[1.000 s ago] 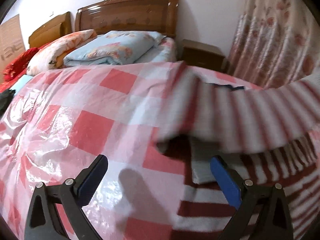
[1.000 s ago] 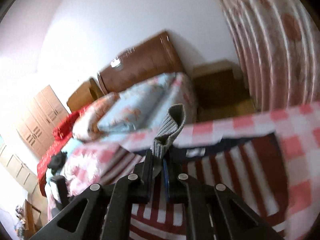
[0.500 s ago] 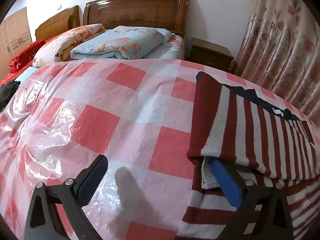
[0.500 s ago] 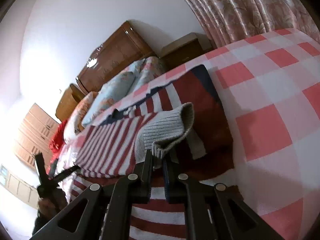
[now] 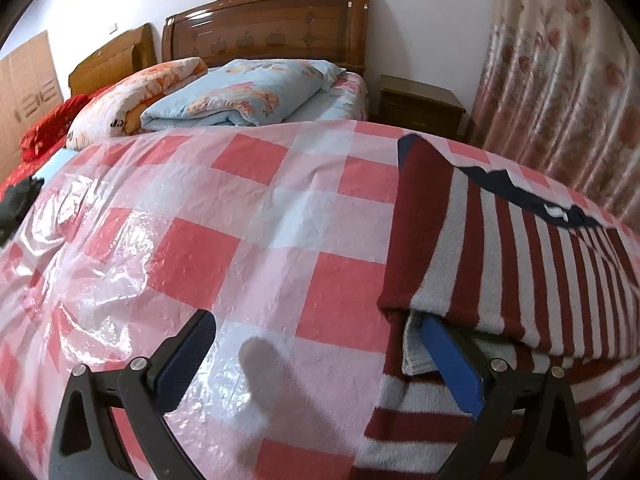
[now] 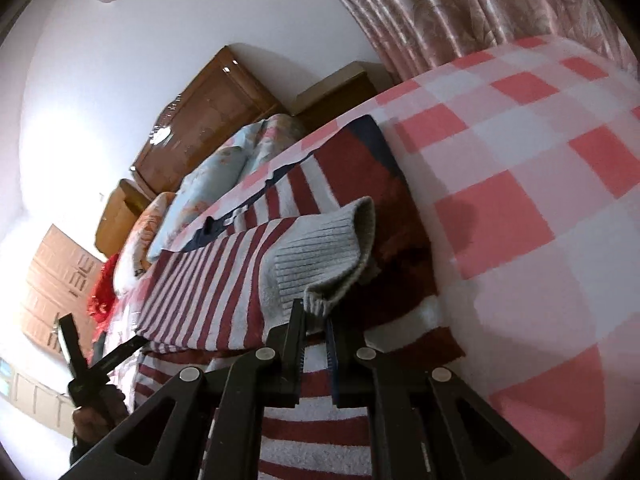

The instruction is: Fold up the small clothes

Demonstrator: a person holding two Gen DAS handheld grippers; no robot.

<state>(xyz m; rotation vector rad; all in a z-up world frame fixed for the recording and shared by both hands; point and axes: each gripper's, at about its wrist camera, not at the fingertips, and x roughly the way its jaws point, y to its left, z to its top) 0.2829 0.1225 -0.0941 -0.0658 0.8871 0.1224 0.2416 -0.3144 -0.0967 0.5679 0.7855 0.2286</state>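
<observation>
Right claw (image 6: pixel 316 328) angled down, pinching sweater cuff (image 6: pixel 320 264), left claw (image 5: pixel 320 360) spread

sweater (image 5: pixel 500 248): fuzzy knit cloth, matt; cuff (image 6: pixel 320 256) ribbed grey knit
cover (image 5: pixel 248 240): thin checked plastic sheet, glossy, crinkled at one side
headboard (image 5: pixel 280 24): varnished wood, shiny
nightstand (image 5: pixel 420 104): wood, duller finish
curtain (image 5: pixel 560 80): printed cloth, faint sheen
quilt (image 5: pixel 248 96): soft printed cloth, matt
left gripper (image 5: pixel 320 356): matt black plastic frame, metal screws, smooth blue pads
</observation>
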